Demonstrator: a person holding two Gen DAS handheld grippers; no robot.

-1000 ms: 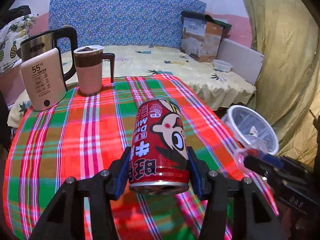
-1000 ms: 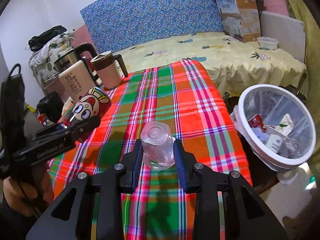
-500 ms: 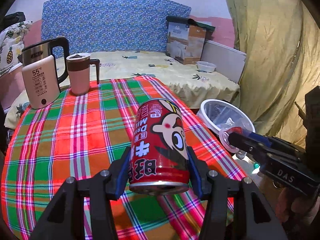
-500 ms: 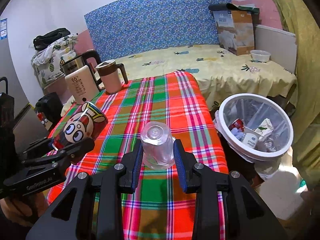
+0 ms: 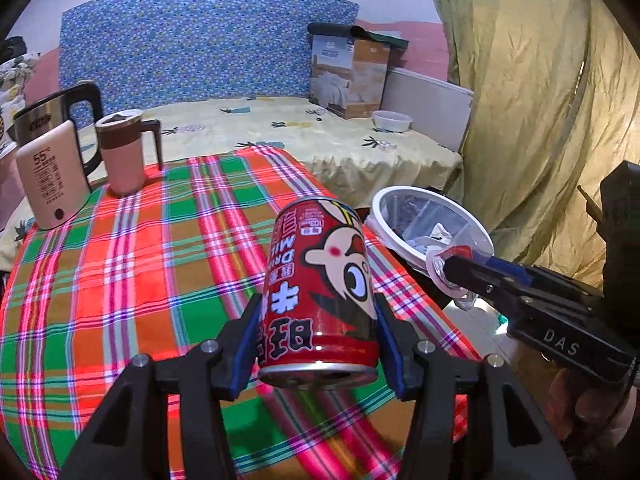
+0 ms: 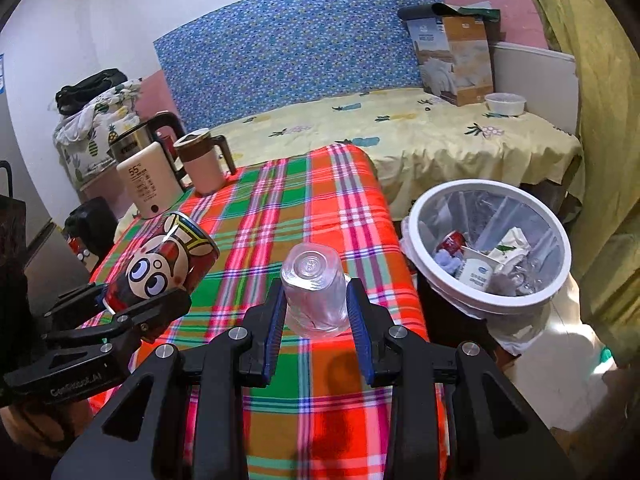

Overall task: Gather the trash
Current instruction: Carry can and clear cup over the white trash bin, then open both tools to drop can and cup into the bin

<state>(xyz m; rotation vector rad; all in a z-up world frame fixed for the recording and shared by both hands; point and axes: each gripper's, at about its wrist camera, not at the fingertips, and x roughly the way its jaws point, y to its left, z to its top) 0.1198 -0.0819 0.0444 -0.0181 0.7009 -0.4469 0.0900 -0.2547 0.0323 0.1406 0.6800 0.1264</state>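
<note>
Both grippers carried nearer the bin (image 6: 490, 308), left jaws clamping can (image 5: 320, 292), right jaws gripping cup (image 6: 314, 292) (upturned)

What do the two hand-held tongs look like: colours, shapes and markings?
Both the left tongs and the right tongs are matt black, angular frames with silver screw heads and blue pads lining the fingers. White lettering marks each body's side; the right's reads "DAS".
</note>
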